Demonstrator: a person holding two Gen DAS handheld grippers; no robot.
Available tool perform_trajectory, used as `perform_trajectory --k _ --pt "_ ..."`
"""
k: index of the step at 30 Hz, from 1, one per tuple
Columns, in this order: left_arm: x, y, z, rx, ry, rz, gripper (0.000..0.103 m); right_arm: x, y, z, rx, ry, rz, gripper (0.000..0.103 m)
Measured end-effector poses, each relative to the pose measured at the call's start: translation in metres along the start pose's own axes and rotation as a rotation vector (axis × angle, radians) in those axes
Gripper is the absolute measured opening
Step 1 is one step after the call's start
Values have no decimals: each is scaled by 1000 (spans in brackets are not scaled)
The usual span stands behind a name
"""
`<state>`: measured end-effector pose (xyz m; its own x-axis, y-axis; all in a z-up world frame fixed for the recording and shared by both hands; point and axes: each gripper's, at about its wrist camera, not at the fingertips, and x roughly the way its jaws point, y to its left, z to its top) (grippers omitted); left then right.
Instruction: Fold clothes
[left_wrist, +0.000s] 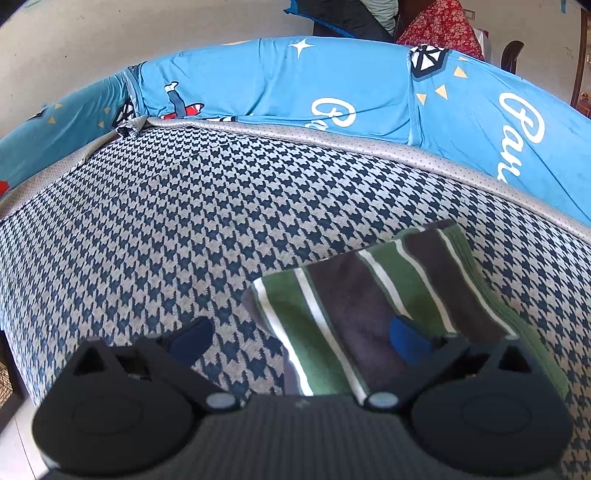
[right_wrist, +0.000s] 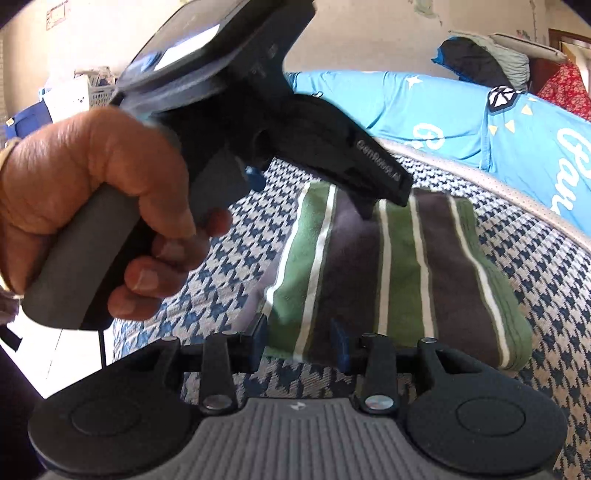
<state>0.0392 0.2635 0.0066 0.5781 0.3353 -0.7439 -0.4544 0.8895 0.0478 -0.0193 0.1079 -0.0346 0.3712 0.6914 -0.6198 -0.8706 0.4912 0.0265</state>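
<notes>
Right gripper (right_wrist: 299, 341) jaws partly open at near edge of folded striped garment (right_wrist: 391, 266), gripping nothing. Left gripper (left_wrist: 301, 336) jaws wide, empty, above it. Garment lies on houndstooth bed (left_wrist: 166, 221).

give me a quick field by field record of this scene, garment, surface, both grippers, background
garment: striped cloth, green, grey and white, folded into a compact rectangle
surface: houndstooth cover, blue and grey, the cloth lies flat on it
left gripper: open, one fingertip over the cloth, the other over the bare cover, holding nothing
right gripper: open, fingertips at the near edge of the cloth, nothing clamped
hand: grasps the left gripper's handle, seen from the right wrist view
background: blue printed sheet behind the cover
</notes>
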Motion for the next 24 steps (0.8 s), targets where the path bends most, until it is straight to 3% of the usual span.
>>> perform_trajectory --k 9,16,20,24 --pt "-4 -1 -2 -21 15 7 103 -12 -10 9 93 66 -10 42" --pt "-19 -4 -9 -33 24 15 103 -39 -23 19 177 94 -58 57" --pt "-28 -7 -13 -32 22 24 103 -59 -31 20 200 94 -93 72" --pt "-38 -10 -17 -31 20 34 103 -72 -37 19 215 108 -132 79"
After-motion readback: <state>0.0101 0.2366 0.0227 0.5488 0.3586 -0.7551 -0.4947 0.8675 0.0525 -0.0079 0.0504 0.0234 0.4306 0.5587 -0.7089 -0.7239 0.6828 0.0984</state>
